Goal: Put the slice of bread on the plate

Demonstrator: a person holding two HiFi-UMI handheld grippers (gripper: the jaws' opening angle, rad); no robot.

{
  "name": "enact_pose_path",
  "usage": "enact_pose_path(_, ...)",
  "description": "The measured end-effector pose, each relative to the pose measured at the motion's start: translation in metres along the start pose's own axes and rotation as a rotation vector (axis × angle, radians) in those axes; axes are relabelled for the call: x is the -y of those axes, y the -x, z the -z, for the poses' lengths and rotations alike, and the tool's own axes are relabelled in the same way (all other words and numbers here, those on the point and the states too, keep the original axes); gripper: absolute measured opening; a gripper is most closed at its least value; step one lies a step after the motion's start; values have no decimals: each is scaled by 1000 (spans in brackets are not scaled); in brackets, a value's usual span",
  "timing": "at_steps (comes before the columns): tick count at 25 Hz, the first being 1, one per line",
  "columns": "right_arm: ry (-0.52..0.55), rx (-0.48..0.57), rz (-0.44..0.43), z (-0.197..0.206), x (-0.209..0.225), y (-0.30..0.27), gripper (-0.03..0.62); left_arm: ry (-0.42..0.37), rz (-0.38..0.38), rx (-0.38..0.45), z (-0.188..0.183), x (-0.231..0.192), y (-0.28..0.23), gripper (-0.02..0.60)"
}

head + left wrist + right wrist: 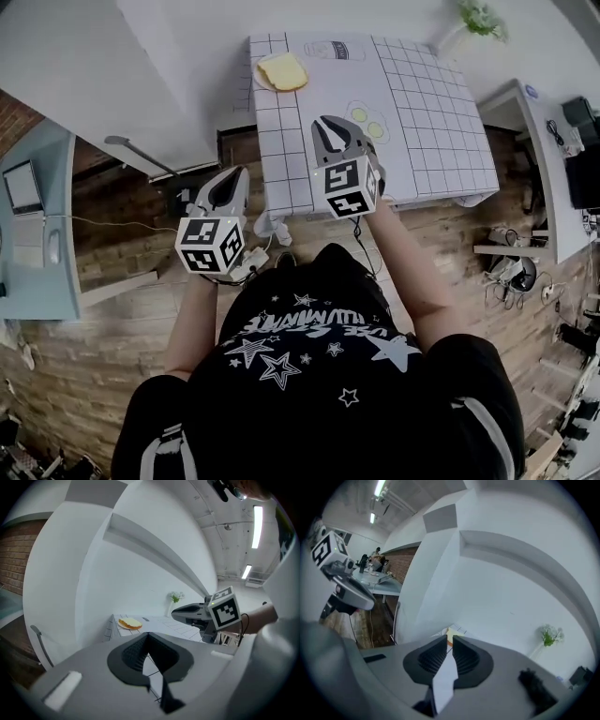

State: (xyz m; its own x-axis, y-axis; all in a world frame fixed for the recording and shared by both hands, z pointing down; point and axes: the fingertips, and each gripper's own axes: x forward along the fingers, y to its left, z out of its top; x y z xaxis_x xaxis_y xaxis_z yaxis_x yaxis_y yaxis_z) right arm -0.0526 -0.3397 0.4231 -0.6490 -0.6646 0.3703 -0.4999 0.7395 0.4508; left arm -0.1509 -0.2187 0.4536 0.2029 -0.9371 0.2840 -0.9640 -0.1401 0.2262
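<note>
- Left hand-held gripper [234, 178]: jaws closed, empty, beside the tabletop's near left corner.
- Right hand-held gripper [340, 131]: jaws narrowly apart, empty, above the white gridded tabletop [422, 112].
- Pale yellow slice of bread [282, 71]: on the round white plate [259, 79], far left corner.

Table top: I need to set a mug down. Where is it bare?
Bare: the table on its right half, out to the edge, and the left strip nearer than the plate. Crowded: the far left corner with plate and bread; the right gripper hovers over the near middle.
</note>
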Motion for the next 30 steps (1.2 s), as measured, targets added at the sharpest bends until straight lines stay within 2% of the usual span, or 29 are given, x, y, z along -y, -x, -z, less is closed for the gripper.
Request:
enact_pose_path(3, 23, 8, 33, 7, 1, 26, 32, 3, 25, 8, -1, 15, 1, 8)
enact_pose_path(10, -98, 0, 41, 21, 0, 73, 15, -26, 69, 26, -4, 51, 10, 8)
enact_pose_path(14, -144, 6, 34, 9, 15, 52, 14, -43, 106, 23, -32, 38, -19, 8)
enact_pose_path(17, -125, -11, 36, -3, 19, 46, 14, -56, 140, 12, -49, 31, -28, 8)
enact_pose_path(20, -136, -12, 38, -3, 10, 69, 14, -65, 146, 5, -47, 40, -12, 8)
enact_pose_path(24, -207, 4, 38, 8, -16, 120, 14, -73, 141, 13, -30, 65, 27, 8)
enact_pose_path(28, -139, 4, 76, 9, -39, 163, 14, -80, 136, 35, -20, 88, 64, 8)
enact_pose_path(30, -121, 8, 68, 7, -56, 176, 14, -82, 140, 41, -15, 98, 81, 8)
